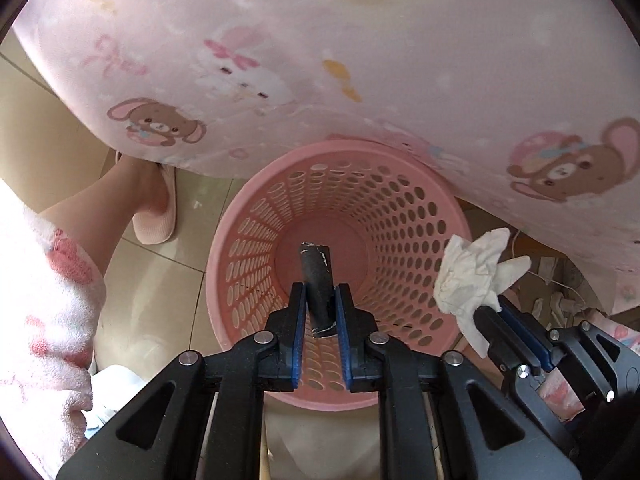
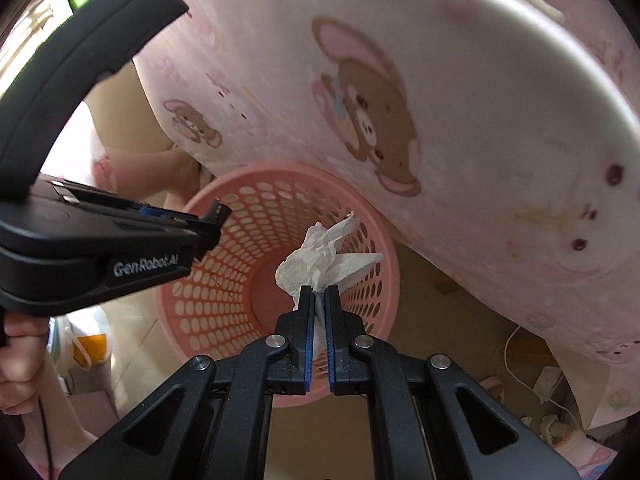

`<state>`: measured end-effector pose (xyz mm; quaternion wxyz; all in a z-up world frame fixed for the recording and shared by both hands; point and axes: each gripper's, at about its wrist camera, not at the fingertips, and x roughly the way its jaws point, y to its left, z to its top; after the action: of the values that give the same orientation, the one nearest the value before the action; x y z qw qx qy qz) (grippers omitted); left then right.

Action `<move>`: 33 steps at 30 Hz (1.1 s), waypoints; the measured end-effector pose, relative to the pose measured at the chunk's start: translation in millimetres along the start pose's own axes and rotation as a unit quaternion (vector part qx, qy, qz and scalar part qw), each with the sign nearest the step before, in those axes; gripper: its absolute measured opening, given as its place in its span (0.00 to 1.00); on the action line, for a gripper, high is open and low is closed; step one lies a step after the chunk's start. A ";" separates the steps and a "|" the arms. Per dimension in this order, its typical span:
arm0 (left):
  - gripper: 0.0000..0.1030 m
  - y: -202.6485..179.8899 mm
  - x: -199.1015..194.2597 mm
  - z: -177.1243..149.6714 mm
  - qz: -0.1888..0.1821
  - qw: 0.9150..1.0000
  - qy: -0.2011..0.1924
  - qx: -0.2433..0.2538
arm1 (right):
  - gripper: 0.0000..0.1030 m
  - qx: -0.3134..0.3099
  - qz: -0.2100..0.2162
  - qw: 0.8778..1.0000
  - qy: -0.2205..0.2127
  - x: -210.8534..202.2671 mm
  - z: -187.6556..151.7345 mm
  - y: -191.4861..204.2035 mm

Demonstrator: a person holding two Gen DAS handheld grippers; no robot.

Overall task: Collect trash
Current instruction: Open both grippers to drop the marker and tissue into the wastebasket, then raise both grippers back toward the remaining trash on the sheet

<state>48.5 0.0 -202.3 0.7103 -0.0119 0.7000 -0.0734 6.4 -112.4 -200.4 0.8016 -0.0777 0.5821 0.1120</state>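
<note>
Left gripper [image 1: 320, 292] points down over the mouth of a pink perforated basket [image 1: 400, 216]. Its 2 fingers [image 1: 297, 308] are clamped on a short dark grey cylindrical piece of trash [image 1: 316, 280], which stands roughly upright between the blue pads with its top and bottom ends projecting past them. The piece hangs above the basket's interior, in line with the solid bottom.

Right gripper [image 2: 319, 294] also points steeply down over the same basket [image 2: 224, 280]. Its fingers [image 2: 306, 312] are pressed together on a crumpled white tissue [image 2: 320, 252]; most of the wad bunches out beyond the fingertips, and a strip trails back between the pads. The tissue hangs over the basket's opening, toward the right-hand wall. In the left wrist view the same tissue [image 1: 472, 272] sits at the right rim of the basket, held by the right gripper [image 1: 494, 306].

The basket stands on a pale tiled floor [image 1: 168, 280], partly tucked under the edge of a bed covered in a pink sheet printed with bears [image 1: 360, 60]. No contents are visible on the basket's bottom.

A person's foot in a pink slipper [image 1: 158, 216] rests on the floor left of the basket. A hand [image 2: 18, 360] grips the left gripper's handle. White cables and a power strip [image 2: 548, 380] lie on the floor to the right.
</note>
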 end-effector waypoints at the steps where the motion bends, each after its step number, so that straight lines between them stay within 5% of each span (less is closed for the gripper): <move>1: 0.13 1.9 0.4 -0.7 0.001 1.000 0.002 -0.005 | 0.06 0.001 -0.001 1.000 0.002 1.0 -0.4 -0.5; 7: 0.23 5.5 2.4 0.8 0.008 1.000 -0.002 -0.003 | 0.10 0.003 -0.003 1.000 0.010 5.0 1.7 -2.8; 9: 0.28 6.7 2.6 1.6 0.008 1.000 -0.005 -0.005 | 0.18 -0.004 -0.006 1.000 0.007 5.8 0.2 -0.3; 11: 0.31 8.0 2.5 2.5 0.006 1.000 -0.006 -0.010 | 0.40 -0.005 -0.010 1.000 0.001 4.3 0.9 2.0; 16: 0.35 12.7 -7.6 5.4 0.003 1.000 -0.017 -0.017 | 0.48 0.004 -0.010 1.000 -0.008 -3.1 1.8 -0.4; 25: 0.53 12.2 -57.6 2.5 0.028 0.991 -0.130 0.001 | 0.49 0.008 -0.013 0.999 -0.052 -39.4 8.5 -6.0; 33: 0.57 17.0 -122.1 -8.7 0.057 0.959 -0.276 0.009 | 0.55 0.032 -0.020 0.990 -0.132 -105.3 8.5 -16.8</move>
<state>40.2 32.4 -83.3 0.8790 0.0145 0.4754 -0.0334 -12.5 -135.8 -97.8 0.8757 -0.0481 0.4725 0.0870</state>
